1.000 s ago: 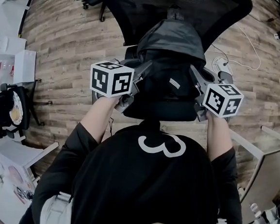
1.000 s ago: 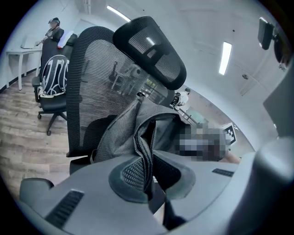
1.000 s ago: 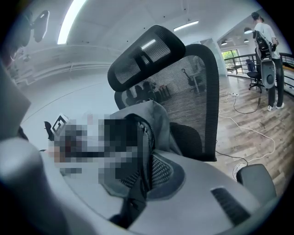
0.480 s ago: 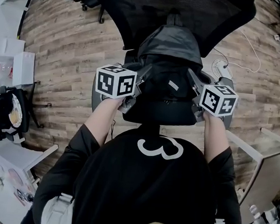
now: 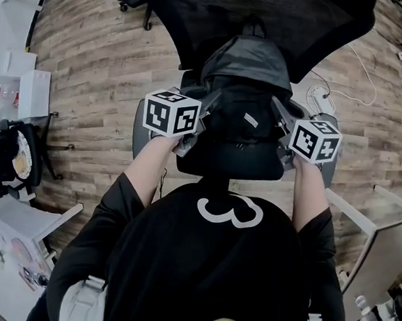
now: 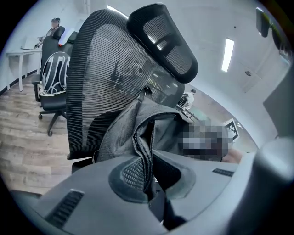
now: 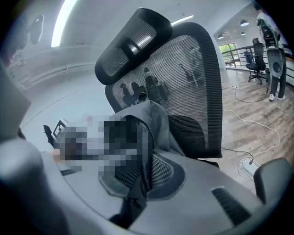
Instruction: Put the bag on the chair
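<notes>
A dark grey bag (image 5: 242, 100) stands upright over the seat (image 5: 229, 162) of a black mesh office chair (image 5: 269, 22), its top close to the backrest. My left gripper (image 5: 203, 116) is shut on the bag's left side and my right gripper (image 5: 281, 127) on its right side. In the left gripper view the pads (image 6: 133, 176) pinch a zippered fold of the bag (image 6: 161, 128) in front of the mesh backrest (image 6: 101, 78). The right gripper view shows the same grip (image 7: 142, 183) on the bag (image 7: 156, 121) before the backrest (image 7: 193, 73). Whether the bag rests on the seat is hidden.
The chair's grey armrests (image 5: 139, 126) flank both grippers. White desks (image 5: 15, 84) stand at the left and a white table (image 5: 386, 207) at the right. A white cable and power strip (image 5: 322, 97) lie on the wood floor. Another office chair (image 6: 53, 78) stands at the back.
Both grippers have drawn a little closer together and carried the bag slightly toward the chair's backrest. The grips have not changed.
</notes>
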Available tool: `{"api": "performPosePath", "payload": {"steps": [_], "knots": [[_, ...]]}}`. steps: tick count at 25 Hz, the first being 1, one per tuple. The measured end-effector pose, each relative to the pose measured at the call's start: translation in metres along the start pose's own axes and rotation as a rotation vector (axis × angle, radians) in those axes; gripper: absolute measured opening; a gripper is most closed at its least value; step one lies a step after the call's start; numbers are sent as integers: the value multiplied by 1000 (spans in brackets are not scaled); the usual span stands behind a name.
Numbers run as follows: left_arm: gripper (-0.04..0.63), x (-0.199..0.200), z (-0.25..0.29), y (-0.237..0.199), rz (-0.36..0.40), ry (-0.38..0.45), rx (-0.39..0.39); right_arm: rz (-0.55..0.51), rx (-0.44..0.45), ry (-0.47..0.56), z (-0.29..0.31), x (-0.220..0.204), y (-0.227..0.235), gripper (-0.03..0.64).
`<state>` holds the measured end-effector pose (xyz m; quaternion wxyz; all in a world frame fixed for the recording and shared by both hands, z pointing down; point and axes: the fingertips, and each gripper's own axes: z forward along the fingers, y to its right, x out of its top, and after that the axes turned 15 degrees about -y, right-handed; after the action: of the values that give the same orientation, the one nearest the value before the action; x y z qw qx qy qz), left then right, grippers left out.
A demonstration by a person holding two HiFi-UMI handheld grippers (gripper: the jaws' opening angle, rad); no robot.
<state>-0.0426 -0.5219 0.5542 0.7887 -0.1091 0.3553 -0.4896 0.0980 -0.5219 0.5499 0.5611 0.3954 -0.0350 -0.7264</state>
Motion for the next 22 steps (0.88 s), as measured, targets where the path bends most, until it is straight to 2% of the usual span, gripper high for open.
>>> {"api": "performPosePath", "payload": {"steps": [5,11,22], "knots": [[28,1,6,-5,-2,5,-2,-18,15,16,6,0,5,35],[38,1,10,-9,110,20,58,-7,6,29,11,0,9,35],[44,-2,13,-11,106,18,45,14,41,26,12,-4,9,37]]}}
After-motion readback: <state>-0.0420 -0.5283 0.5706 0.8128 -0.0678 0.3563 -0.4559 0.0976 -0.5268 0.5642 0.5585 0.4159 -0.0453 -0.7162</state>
